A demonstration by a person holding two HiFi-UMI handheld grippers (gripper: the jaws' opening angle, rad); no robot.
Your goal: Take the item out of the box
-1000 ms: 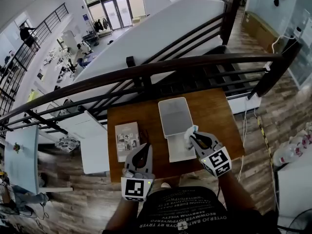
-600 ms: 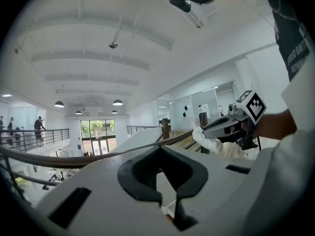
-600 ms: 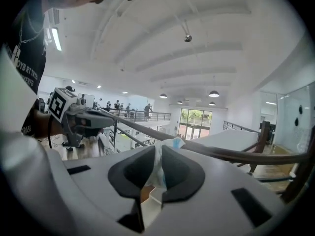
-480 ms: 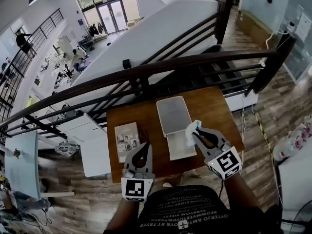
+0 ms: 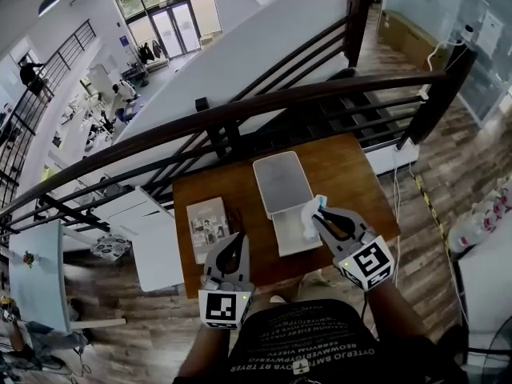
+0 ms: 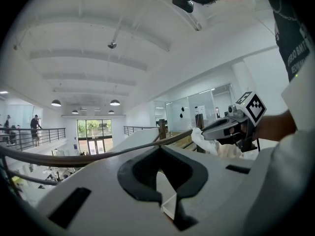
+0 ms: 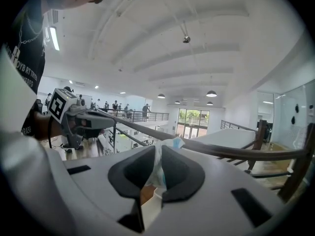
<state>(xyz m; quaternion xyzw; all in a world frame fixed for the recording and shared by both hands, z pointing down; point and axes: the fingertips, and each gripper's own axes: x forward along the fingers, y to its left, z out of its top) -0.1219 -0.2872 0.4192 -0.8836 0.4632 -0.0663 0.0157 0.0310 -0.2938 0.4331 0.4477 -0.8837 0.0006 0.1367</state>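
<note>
The right claw (image 5: pixel 318 214) grasps the white packet (image 5: pixel 309 222) by a thin edge, the left claw (image 5: pixel 235 242) is clenched empty; the packet could slip free.

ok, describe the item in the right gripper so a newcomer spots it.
On the wooden table beside the dark railing lies an open white box. Over its right edge, the right gripper pinches a small crumpled white packet with a blue tip. Unlike the rigid box and the flat printed booklet, it is soft and held off the table.
</note>
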